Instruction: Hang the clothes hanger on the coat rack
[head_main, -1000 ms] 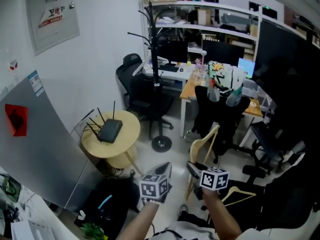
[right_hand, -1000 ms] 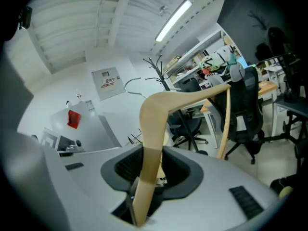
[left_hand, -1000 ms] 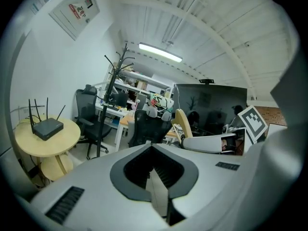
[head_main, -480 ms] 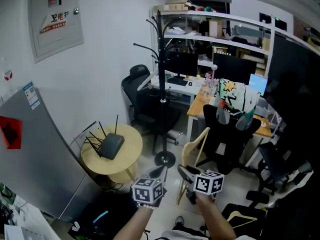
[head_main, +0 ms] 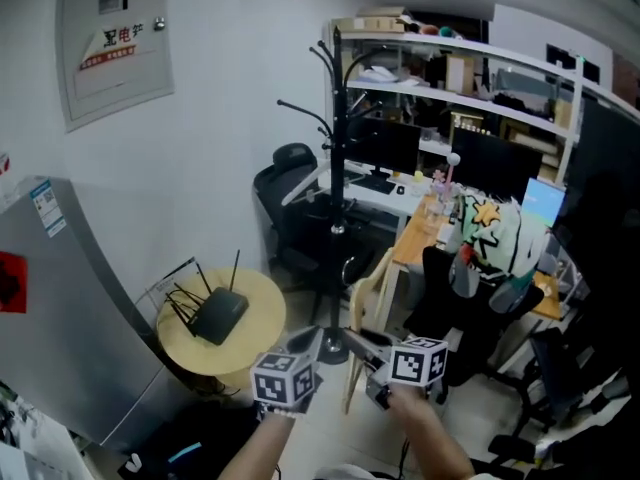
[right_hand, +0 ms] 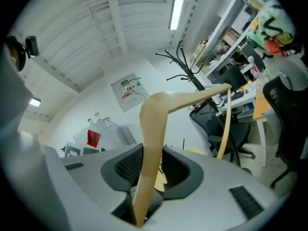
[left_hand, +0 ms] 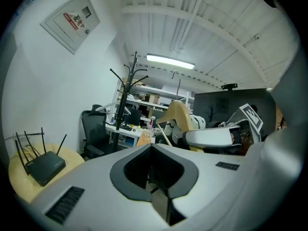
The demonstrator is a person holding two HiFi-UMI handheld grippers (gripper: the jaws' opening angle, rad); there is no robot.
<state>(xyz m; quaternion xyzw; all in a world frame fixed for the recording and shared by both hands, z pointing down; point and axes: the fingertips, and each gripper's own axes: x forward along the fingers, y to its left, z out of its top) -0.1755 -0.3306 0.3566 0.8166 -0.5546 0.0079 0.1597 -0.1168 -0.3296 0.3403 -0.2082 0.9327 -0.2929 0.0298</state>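
Note:
A pale wooden hanger [head_main: 366, 306] stands nearly upright in front of me, and my right gripper [head_main: 357, 337] is shut on one of its arms. In the right gripper view the hanger [right_hand: 155, 124] rises from between the jaws of the right gripper [right_hand: 148, 154], its far arm reaching toward the black coat rack [right_hand: 186, 74]. The coat rack [head_main: 337, 168] stands behind the hanger, apart from it. My left gripper [head_main: 311, 337] sits just left of the hanger, shut and holding nothing. From the left gripper [left_hand: 151, 147] view, the hanger [left_hand: 179, 117] and the coat rack [left_hand: 126, 88] lie ahead.
A round wooden table [head_main: 255, 340] carrying a black router [head_main: 220, 315] stands at the lower left. Behind the rack are a black office chair [head_main: 288, 196] and a desk [head_main: 415, 236]; a chair draped with clothes [head_main: 482, 268] is at the right. A grey cabinet [head_main: 70, 308] lines the left.
Both grippers have risen and moved forward toward the coat rack, the right one carrying the hanger. The rack and the round table now appear nearer.

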